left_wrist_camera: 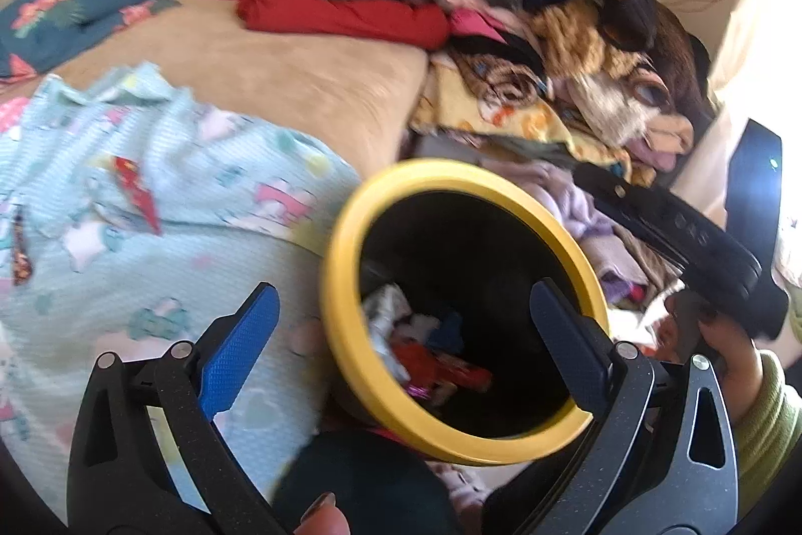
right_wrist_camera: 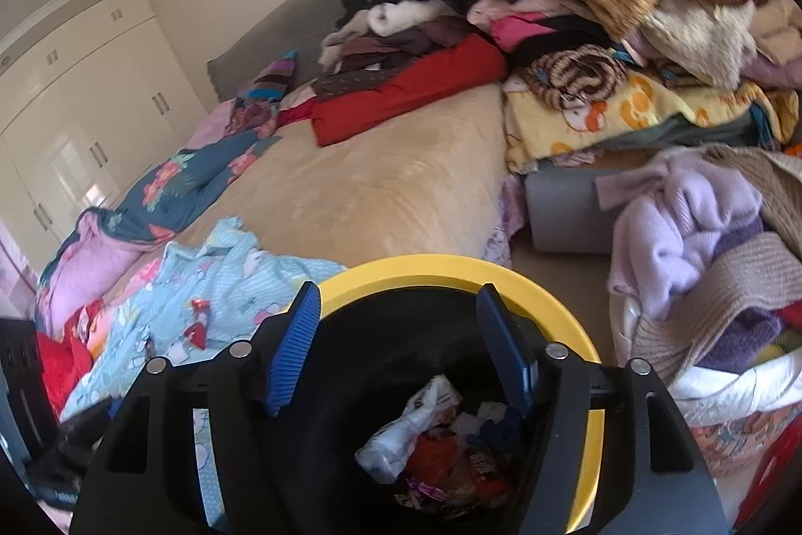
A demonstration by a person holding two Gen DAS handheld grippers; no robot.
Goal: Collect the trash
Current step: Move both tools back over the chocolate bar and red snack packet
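A black bin with a yellow rim [left_wrist_camera: 346, 319] stands beside the bed and holds white, red and blue wrappers [left_wrist_camera: 426, 359]. My left gripper [left_wrist_camera: 401, 334] is open and empty, its right finger over the bin mouth. My right gripper [right_wrist_camera: 396, 349] is open and empty directly above the same bin's yellow rim [right_wrist_camera: 581, 344], looking down on the crumpled trash [right_wrist_camera: 431, 450] inside. Red wrappers [right_wrist_camera: 198, 324] lie on the light blue patterned cloth [right_wrist_camera: 225, 279] left of the bin; they also show in the left wrist view [left_wrist_camera: 135, 189].
A beige bed [right_wrist_camera: 376, 184] carries a tall pile of clothes [right_wrist_camera: 576, 8] at its far right. A basket heaped with lilac and beige knitwear [right_wrist_camera: 702, 244] stands right of the bin. White wardrobes [right_wrist_camera: 75, 83] line the left wall. The right gripper's body [left_wrist_camera: 676, 234] crosses the left wrist view.
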